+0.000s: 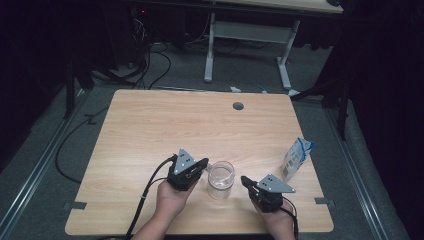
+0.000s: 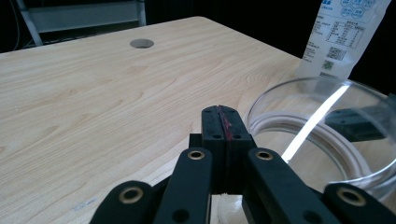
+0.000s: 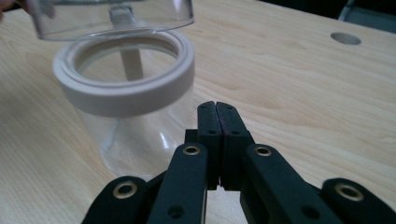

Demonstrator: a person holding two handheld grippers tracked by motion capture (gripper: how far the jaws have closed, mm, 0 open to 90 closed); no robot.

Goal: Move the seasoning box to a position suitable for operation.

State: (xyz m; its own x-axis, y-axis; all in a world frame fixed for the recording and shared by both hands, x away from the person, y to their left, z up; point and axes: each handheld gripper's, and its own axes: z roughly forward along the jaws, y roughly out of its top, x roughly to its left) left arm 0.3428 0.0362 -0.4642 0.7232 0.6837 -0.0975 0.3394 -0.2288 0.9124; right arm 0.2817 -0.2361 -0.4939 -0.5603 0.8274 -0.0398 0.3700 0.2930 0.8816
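Clear glass is what sits between the 2 grippers: a jar (image 1: 220, 180) with a white ring around its mouth stands upright on the wooden table (image 1: 165, 125), near the front edge. In the high view the left gripper (image 1: 204, 164) lies at about 9 o'clock from the jar, its tip just beside the rim, and the right gripper (image 1: 244, 179) lies at about 3 o'clock, its tip near the jar's side but apart from it.

Seen in the left gripper view, the left gripper (image 2: 219, 122) has its 2 black jaws pressed flat together with nothing between them, a thin red line showing along the seam. The jar's rim (image 2: 327, 135) curves past at 3 o'clock from the jaw tips, close by; whether they touch it I cannot tell.

Seen in the right gripper view, the right gripper (image 3: 218, 116) is likewise clenched, jaws face to face and empty. The jar (image 3: 126, 102) stands at about 10 o'clock from the tips, with a narrow strip of bare table between its glass wall and the jaws. A clear glass lid (image 3: 112, 16) sits tilted over the white ring, apart from it on the near side.

A white and blue carton (image 1: 296, 157) stands upright on the table at about 2 o'clock from the jar, well apart from both grippers. A round grey hole (image 1: 238, 106) sits in the tabletop at 12 o'clock, far from the jar.
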